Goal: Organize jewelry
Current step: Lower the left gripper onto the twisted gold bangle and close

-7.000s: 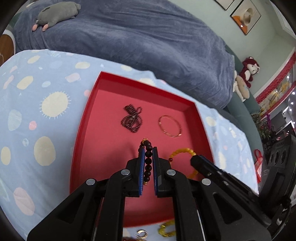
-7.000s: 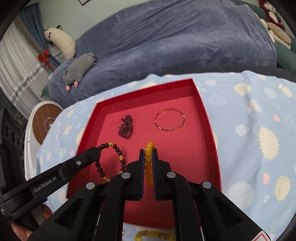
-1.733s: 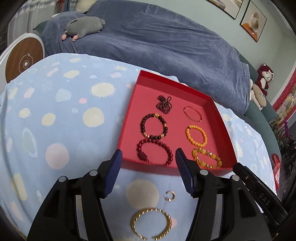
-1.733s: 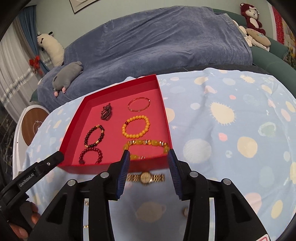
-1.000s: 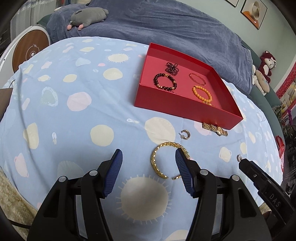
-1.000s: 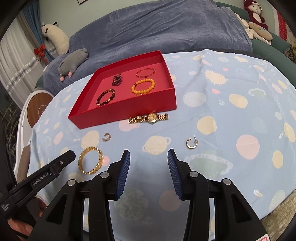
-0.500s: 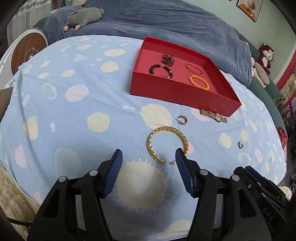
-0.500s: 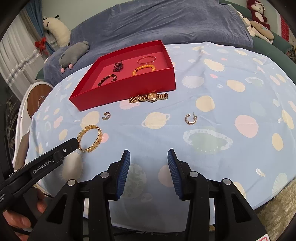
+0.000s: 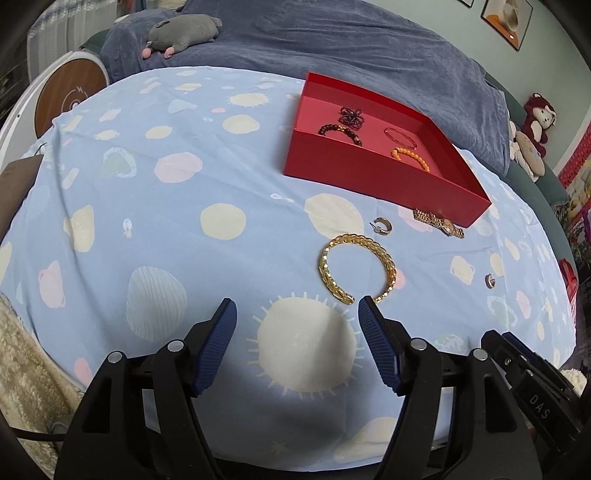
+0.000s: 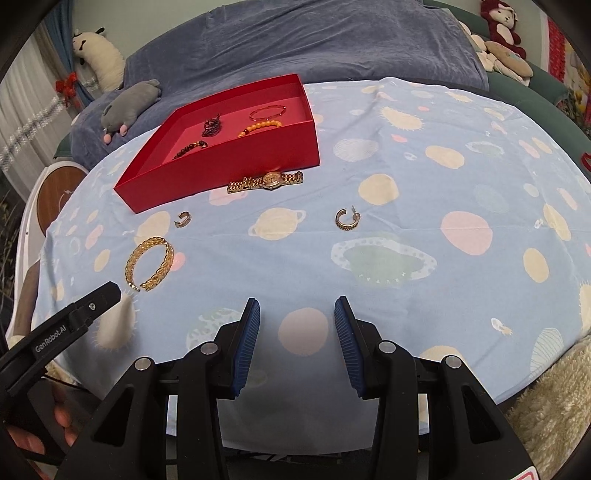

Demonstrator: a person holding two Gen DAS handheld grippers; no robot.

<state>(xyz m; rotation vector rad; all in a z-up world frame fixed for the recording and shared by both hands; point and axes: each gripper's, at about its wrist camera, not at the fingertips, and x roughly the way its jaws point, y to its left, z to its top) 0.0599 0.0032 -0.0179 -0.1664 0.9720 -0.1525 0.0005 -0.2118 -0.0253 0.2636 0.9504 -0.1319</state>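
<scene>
A red tray (image 9: 373, 173) (image 10: 236, 158) on the blue patterned tablecloth holds several bracelets, among them a dark beaded one (image 9: 340, 131) and an orange beaded one (image 9: 410, 157). In front of it lie a gold watch (image 10: 266, 181) (image 9: 439, 223), a gold chain bangle (image 9: 356, 267) (image 10: 149, 264) and two hoop earrings (image 10: 347, 218) (image 10: 183, 219). My left gripper (image 9: 297, 314) is open and empty, just short of the bangle. My right gripper (image 10: 297, 314) is open and empty, well back from the jewelry near the table's front edge.
A bed with a dark blue blanket (image 9: 351, 48) stands behind the table, with a grey plush toy (image 9: 181, 29) on it. A round wooden-topped stand (image 9: 66, 99) is at the left. A shaggy cream rug (image 10: 554, 398) lies below the table's edge.
Both grippers, which 7 s ago were shut on bracelets over the tray, are now open and have pulled back toward the table's front edge. More bracelets lie in the tray.
</scene>
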